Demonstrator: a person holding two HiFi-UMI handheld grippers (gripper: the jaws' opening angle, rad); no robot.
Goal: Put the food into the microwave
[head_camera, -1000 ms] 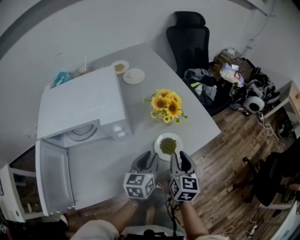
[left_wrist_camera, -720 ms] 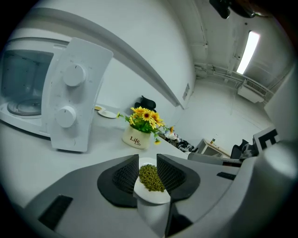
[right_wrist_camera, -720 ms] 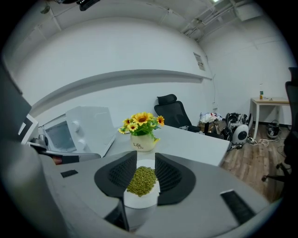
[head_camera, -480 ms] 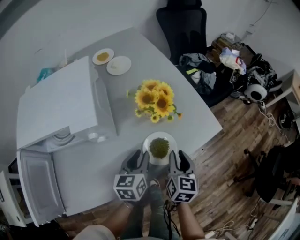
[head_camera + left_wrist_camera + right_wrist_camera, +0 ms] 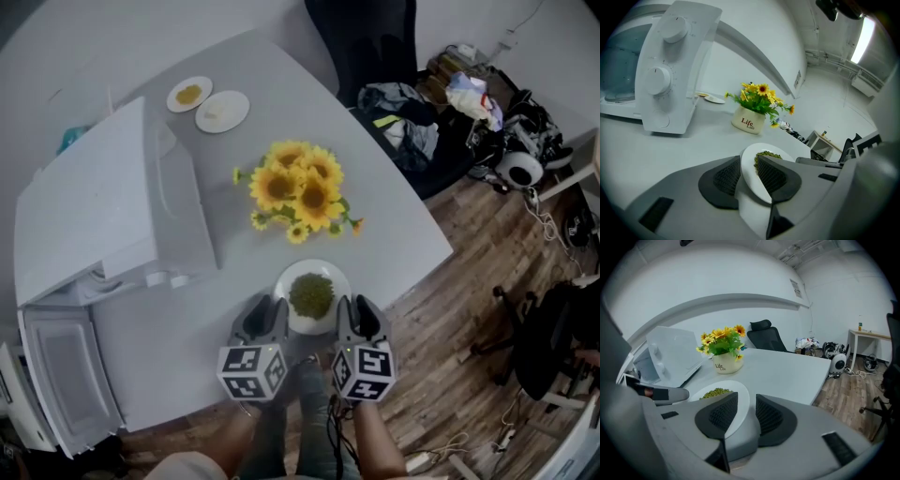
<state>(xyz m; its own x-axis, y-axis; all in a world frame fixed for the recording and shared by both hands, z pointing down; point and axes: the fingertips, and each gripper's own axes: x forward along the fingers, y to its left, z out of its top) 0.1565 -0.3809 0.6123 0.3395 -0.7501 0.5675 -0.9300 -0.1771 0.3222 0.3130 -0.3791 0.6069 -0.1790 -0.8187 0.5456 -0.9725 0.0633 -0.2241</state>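
A white plate (image 5: 291,321) of green food (image 5: 311,294) sits near the front edge of the grey table (image 5: 403,234). My left gripper (image 5: 266,317) holds the plate's left rim and my right gripper (image 5: 355,317) its right rim. In the left gripper view the plate (image 5: 759,148) rim runs between the jaws of the left gripper (image 5: 749,171), which are shut on it. In the right gripper view the right gripper (image 5: 739,412) likewise pinches the plate (image 5: 740,394) beside the food (image 5: 716,392). The white microwave (image 5: 103,206) stands at the left, with its door (image 5: 61,403) swung open.
A pot of sunflowers (image 5: 295,187) stands just beyond the plate, right of the microwave. Two small dishes (image 5: 189,94) (image 5: 222,111) lie at the table's far side. A black chair (image 5: 361,37) and clutter (image 5: 487,112) on the wooden floor are to the right.
The head view has shifted, so the microwave and flowers sit lower left in frame. Both grippers keep their places at the plate's two sides.
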